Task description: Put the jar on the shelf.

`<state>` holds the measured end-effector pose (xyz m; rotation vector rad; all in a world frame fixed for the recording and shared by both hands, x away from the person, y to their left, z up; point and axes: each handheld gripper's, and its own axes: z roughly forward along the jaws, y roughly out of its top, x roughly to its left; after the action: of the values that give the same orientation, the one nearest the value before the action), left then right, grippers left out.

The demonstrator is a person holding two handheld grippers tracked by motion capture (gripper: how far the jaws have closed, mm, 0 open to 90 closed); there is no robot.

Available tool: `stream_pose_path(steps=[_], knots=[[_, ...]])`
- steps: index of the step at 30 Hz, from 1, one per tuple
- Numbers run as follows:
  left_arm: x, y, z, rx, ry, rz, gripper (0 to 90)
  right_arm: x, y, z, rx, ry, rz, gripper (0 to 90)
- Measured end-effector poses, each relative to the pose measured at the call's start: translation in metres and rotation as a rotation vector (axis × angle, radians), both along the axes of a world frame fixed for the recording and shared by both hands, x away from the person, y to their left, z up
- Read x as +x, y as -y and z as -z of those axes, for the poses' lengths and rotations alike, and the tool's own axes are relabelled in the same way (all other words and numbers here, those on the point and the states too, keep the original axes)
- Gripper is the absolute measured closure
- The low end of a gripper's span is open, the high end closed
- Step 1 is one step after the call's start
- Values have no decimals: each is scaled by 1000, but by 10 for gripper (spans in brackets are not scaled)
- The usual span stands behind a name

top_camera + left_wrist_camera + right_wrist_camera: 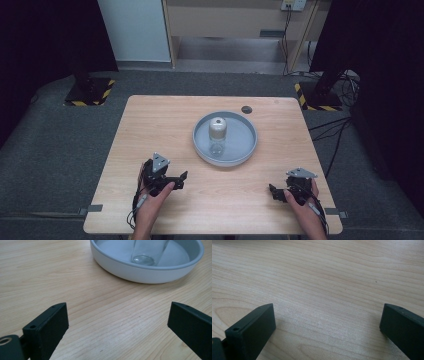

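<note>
A round grey tray (248,141) sits at the middle of the wooden table, and a clear glass jar (217,134) with a tan lid stands in it. In the left gripper view the tray's wall (140,273) and the jar's glass base (145,253) lie ahead, up and to the right. My left gripper (181,178) rests near the table's front left, open, nothing between its jaws. My right gripper (272,191) rests near the front right, open over bare wood (324,290).
A small dark round disc (246,109) lies on the table just behind the tray. The wooden table (150,130) stands on grey carpet. Stands with yellow-black striped bases (90,92) are off the far corners, with cables at the right.
</note>
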<state>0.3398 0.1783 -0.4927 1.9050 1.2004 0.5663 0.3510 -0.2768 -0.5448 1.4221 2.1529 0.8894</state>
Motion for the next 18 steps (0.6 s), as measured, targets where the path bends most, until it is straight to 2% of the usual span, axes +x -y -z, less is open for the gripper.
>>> stream_pose_path(steps=[5, 18], knots=[[-2, -7, -2, -10, 3, -19, 24, 0, 0, 0, 0, 0, 0, 3], [-6, -20, 0, 10, -20, -54, 24, 0, 0, 0, 0, 0, -1, 3]])
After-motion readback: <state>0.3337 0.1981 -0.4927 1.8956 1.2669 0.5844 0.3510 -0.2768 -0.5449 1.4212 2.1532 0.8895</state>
